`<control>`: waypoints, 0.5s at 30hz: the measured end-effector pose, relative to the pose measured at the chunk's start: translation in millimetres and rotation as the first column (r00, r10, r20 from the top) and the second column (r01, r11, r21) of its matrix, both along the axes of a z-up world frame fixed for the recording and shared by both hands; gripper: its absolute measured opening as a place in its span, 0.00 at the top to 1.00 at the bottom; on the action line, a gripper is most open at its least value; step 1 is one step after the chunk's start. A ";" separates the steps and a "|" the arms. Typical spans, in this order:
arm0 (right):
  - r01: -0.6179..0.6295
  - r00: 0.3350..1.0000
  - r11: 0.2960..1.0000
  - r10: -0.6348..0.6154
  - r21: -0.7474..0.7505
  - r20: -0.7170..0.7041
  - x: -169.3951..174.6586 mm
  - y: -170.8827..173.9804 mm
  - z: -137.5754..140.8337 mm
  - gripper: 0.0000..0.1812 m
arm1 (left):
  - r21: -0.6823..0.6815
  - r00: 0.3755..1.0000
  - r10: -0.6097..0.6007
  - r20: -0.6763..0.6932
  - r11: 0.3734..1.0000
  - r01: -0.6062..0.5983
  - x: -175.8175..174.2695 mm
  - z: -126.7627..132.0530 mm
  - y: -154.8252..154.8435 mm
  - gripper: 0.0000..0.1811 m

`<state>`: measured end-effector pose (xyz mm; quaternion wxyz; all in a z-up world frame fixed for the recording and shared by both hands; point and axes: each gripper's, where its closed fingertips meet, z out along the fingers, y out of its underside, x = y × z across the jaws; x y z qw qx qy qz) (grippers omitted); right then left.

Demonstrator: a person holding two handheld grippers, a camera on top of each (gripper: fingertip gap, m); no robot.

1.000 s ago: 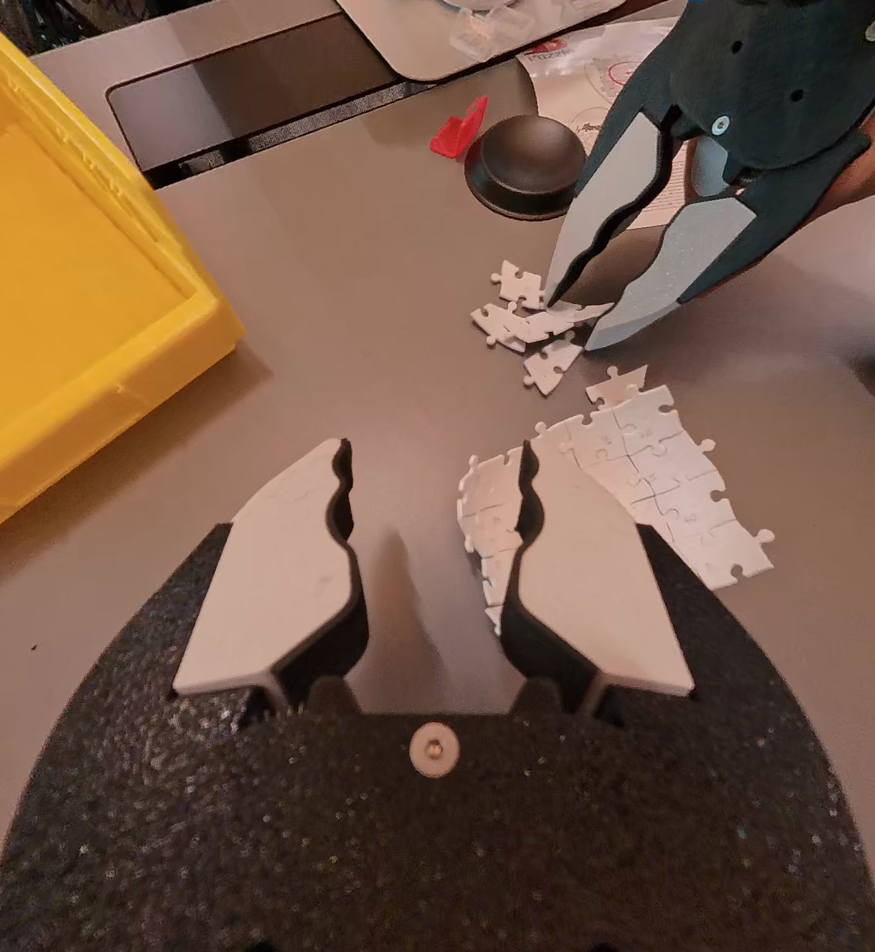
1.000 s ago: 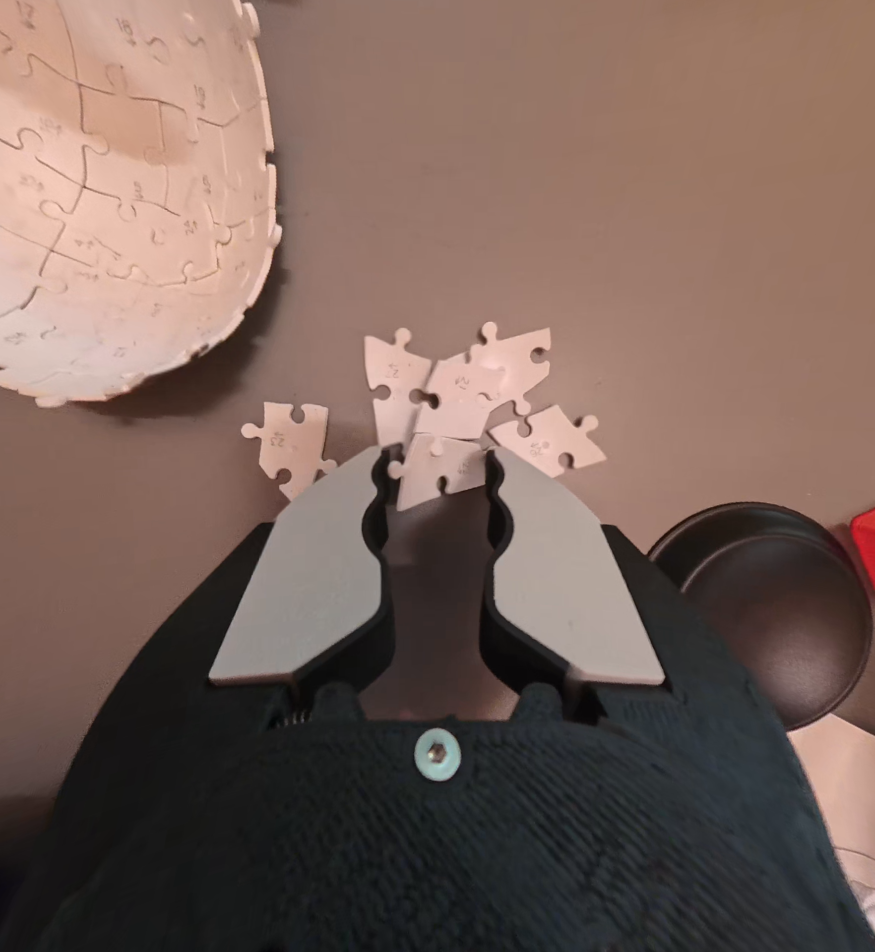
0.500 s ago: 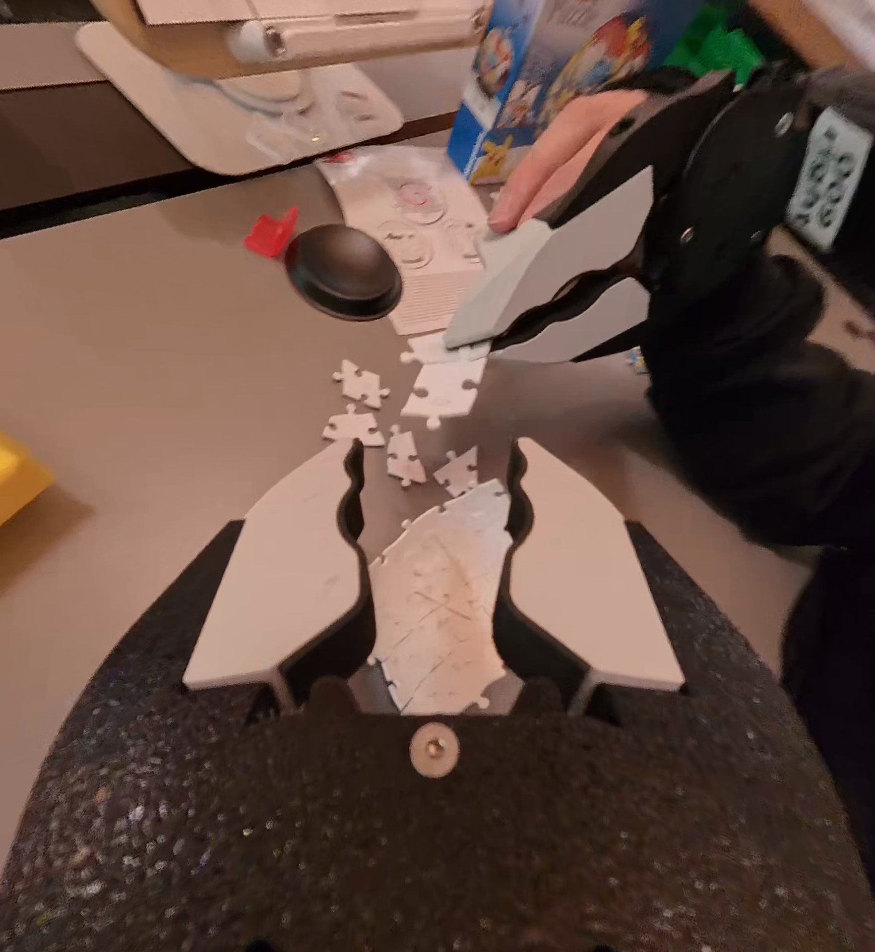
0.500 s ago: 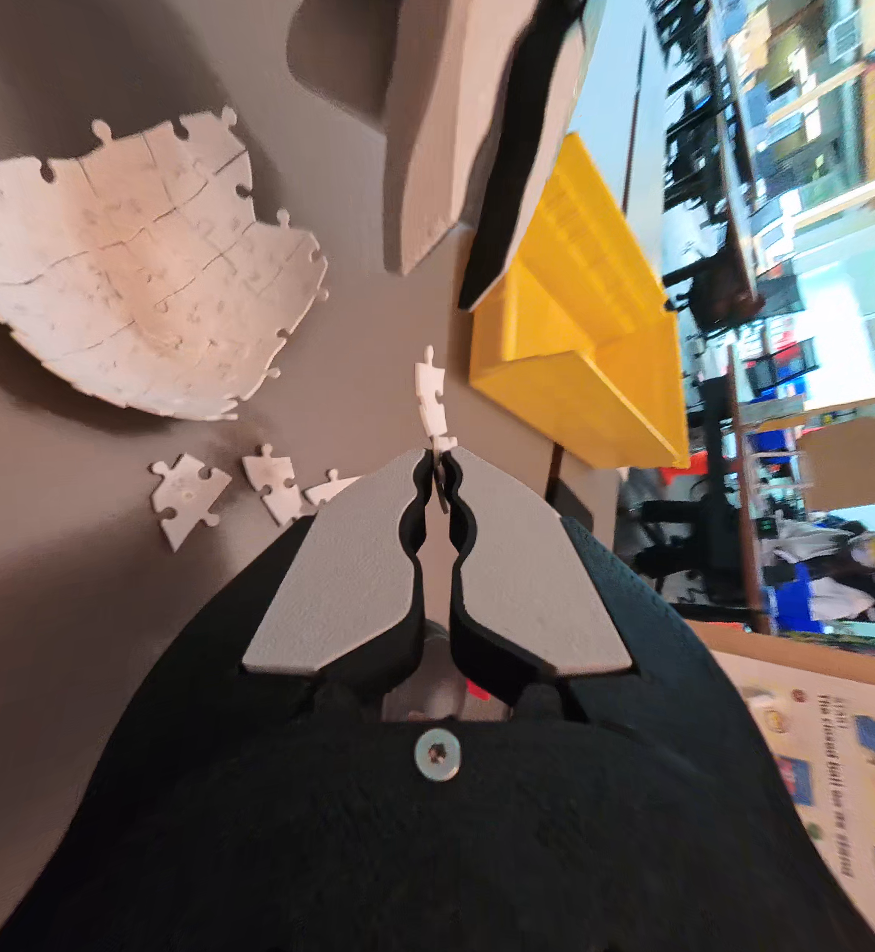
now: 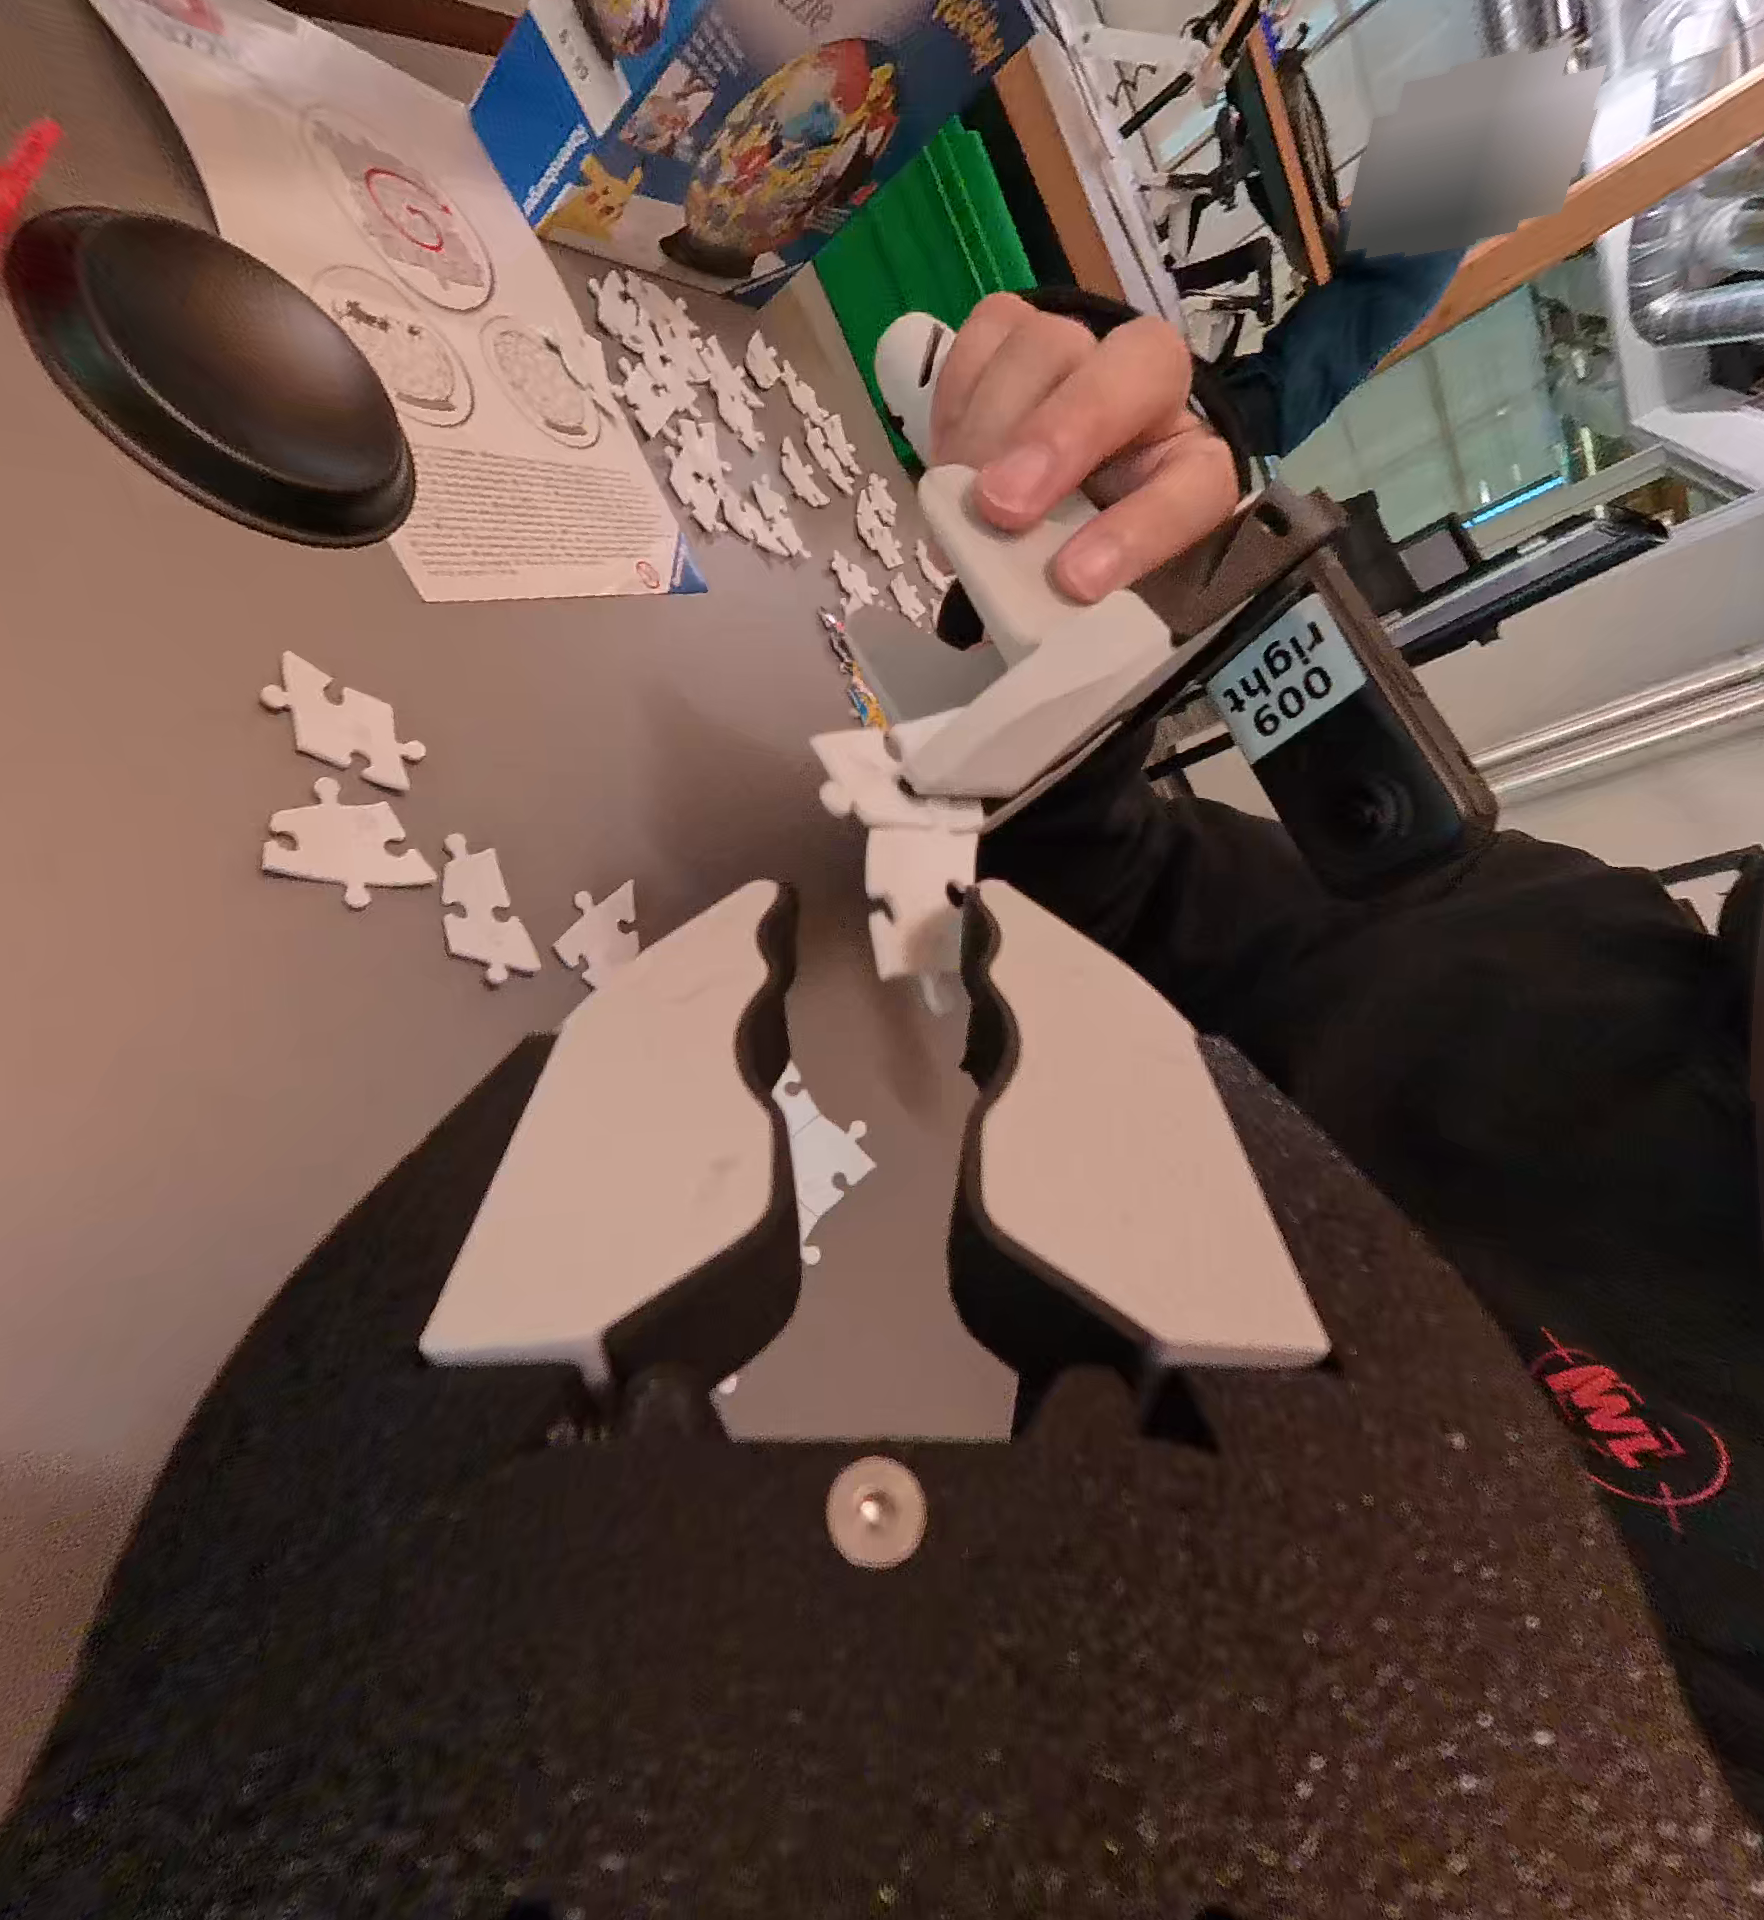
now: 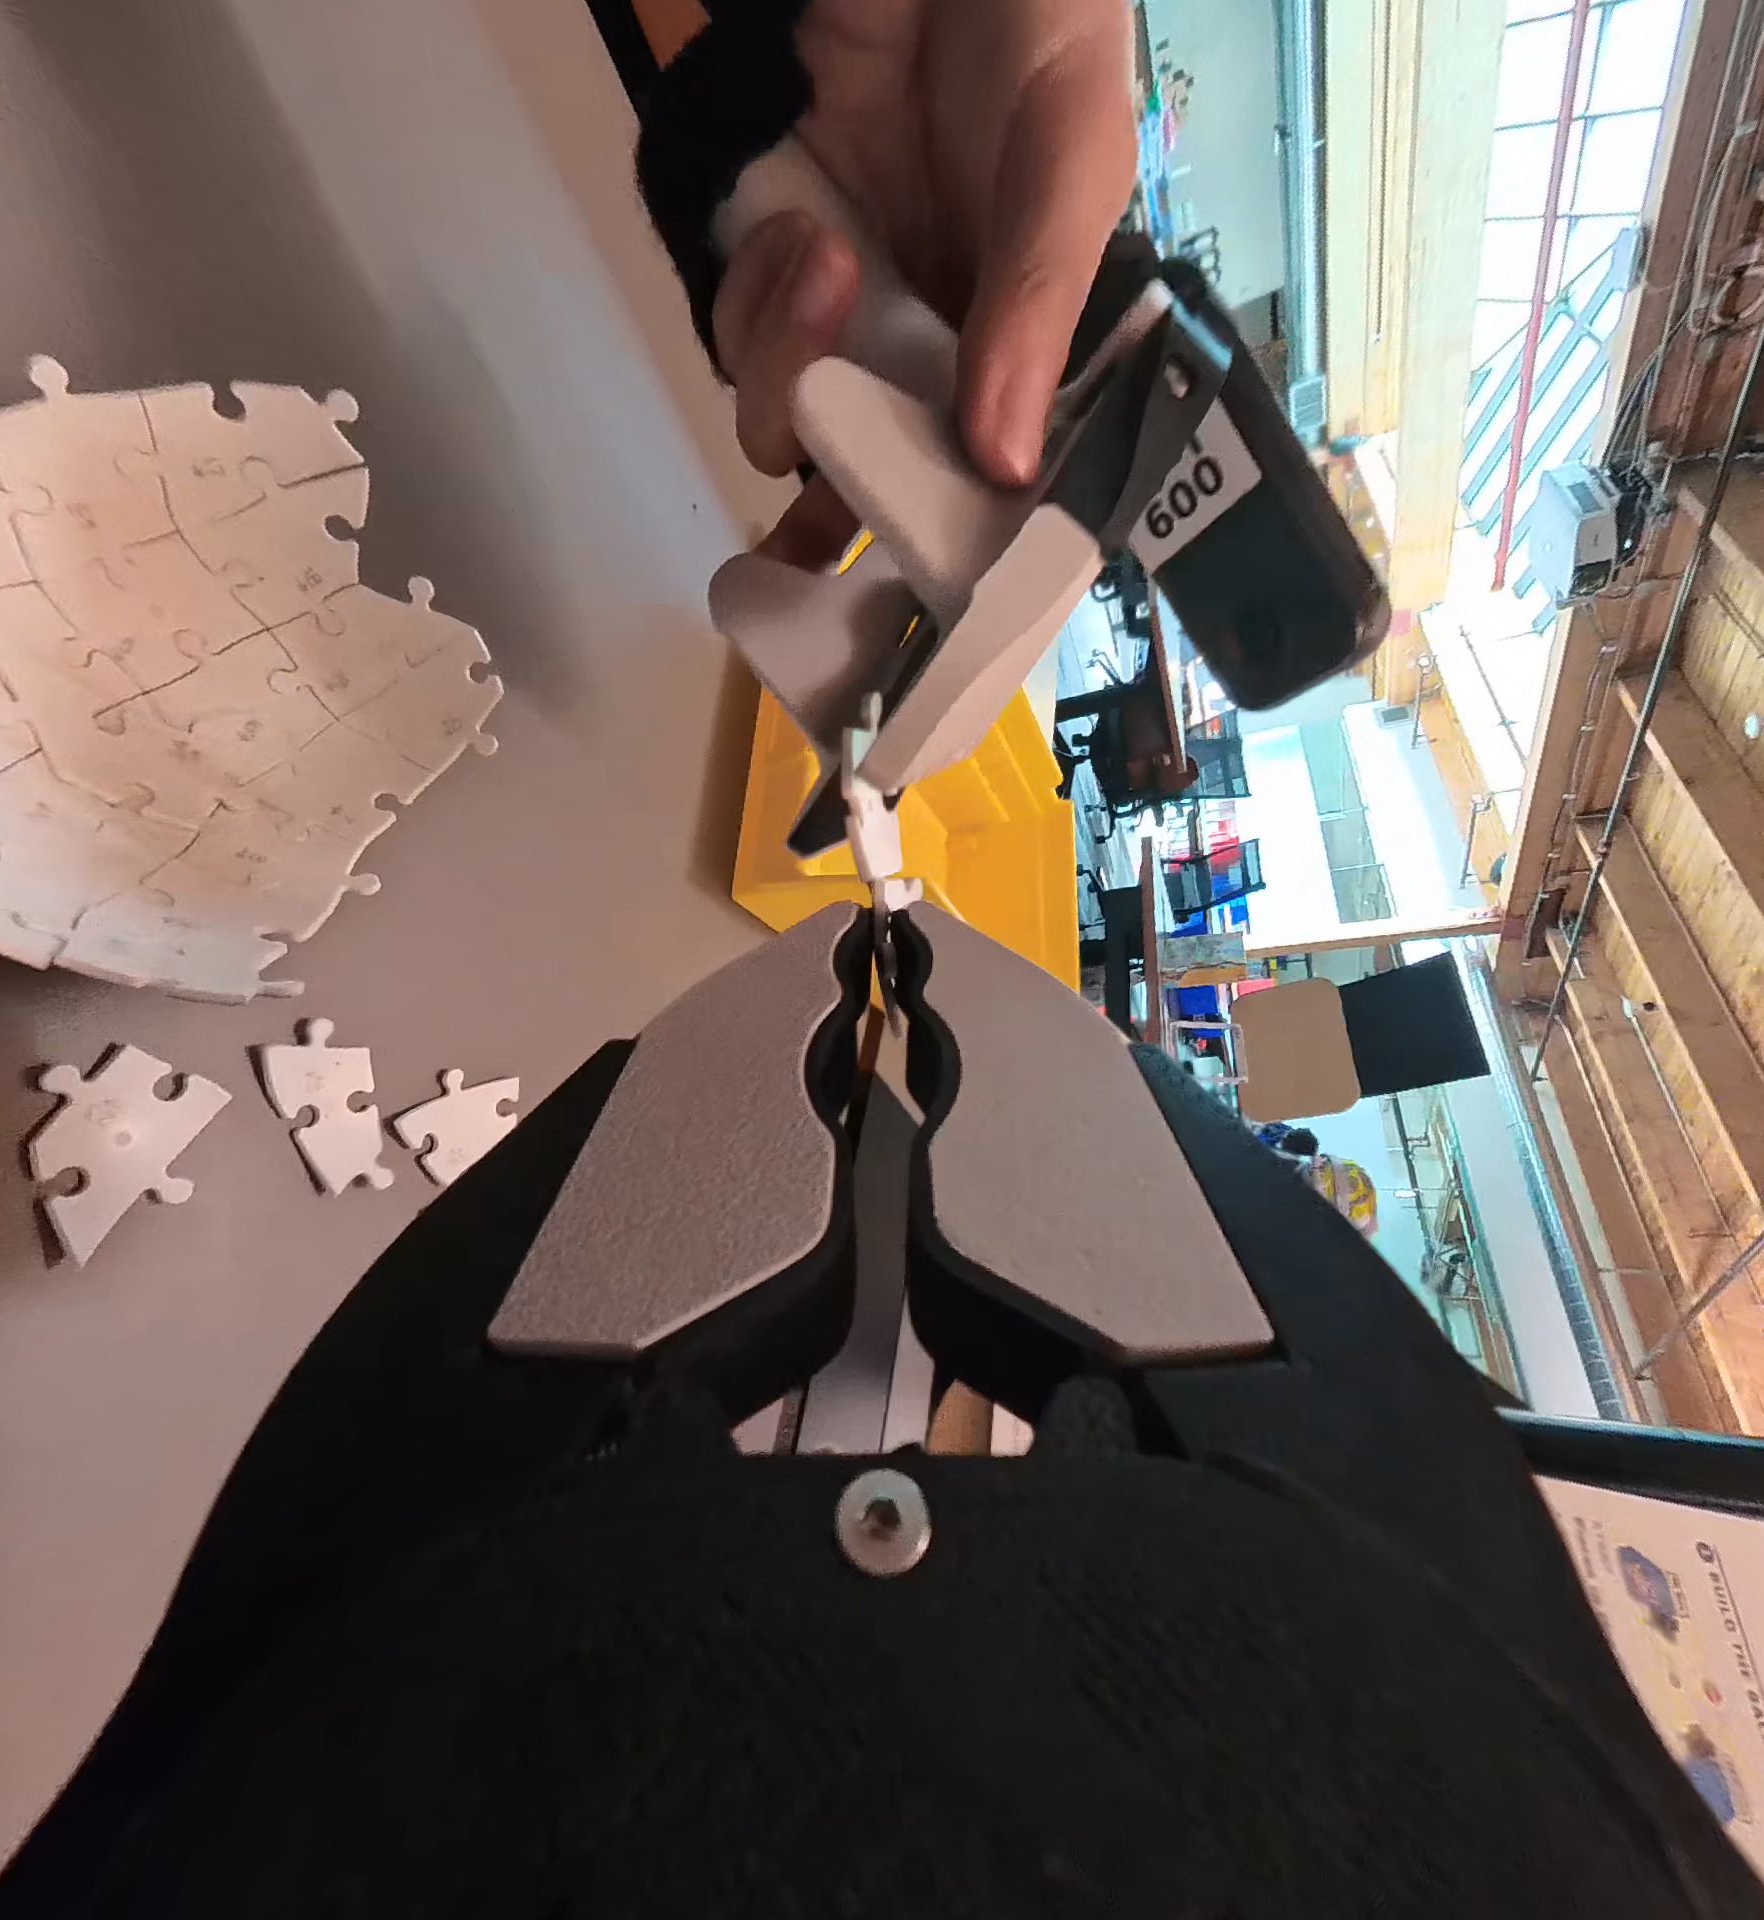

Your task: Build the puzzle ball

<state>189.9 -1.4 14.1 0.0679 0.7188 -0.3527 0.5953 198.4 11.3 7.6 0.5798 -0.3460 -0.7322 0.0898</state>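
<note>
My right gripper (image 6: 883, 920) is shut on a short strip of joined white puzzle pieces (image 6: 876, 831) and holds it in the air, edge-on. In the left wrist view the same strip (image 5: 909, 894) hangs from the right gripper (image 5: 899, 774), which a hand holds. My left gripper (image 5: 876, 899) is open, its fingertips on either side of the strip's lower end; the strip lies close to its right finger. The curved, partly built puzzle shell (image 6: 151, 675) lies on the grey table at the left. An edge of it (image 5: 826, 1153) shows under my left gripper.
Loose white pieces (image 6: 119, 1122) lie near the shell, and also in the left wrist view (image 5: 343, 842). A black round stand (image 5: 213, 374), an instruction sheet (image 5: 504, 416), the puzzle box (image 5: 753, 135) and several more pieces (image 5: 753, 436) are farther back. A yellow bin (image 6: 971, 831) stands beyond. Left and right tips are no more than a few centimetres apart.
My right gripper closed on pieces from the loose pile and lifted them off the table. My left gripper left the shell and rose until its open fingers flank the held strip.
</note>
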 end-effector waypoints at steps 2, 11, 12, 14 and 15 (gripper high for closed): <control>-0.017 1.000 1.000 0.017 0.002 0.000 2.9 3.7 0.8 0.98 | 0.014 1.000 -0.004 -0.006 1.000 0.004 -0.8 0.5 -0.8 0.84; -0.007 1.000 0.998 0.007 -0.056 -0.001 8.3 -0.6 -3.3 0.98 | 0.093 0.996 0.063 -0.061 0.994 -0.057 9.0 5.3 -16.3 0.88; -0.004 1.000 0.998 0.004 -0.063 -0.004 8.1 -1.3 -3.7 0.98 | 0.099 0.996 0.069 -0.065 0.993 -0.062 10.5 6.0 -17.4 0.89; 0.007 1.000 0.996 -0.008 -0.087 -0.009 8.0 -3.1 -3.2 0.98 | 0.110 0.995 0.072 -0.068 0.992 -0.064 12.1 6.9 -18.3 0.90; 0.007 1.000 0.995 -0.008 -0.096 -0.011 8.5 -3.2 -3.0 0.98 | 0.112 0.996 0.069 -0.060 0.992 -0.062 12.4 5.8 -18.1 0.90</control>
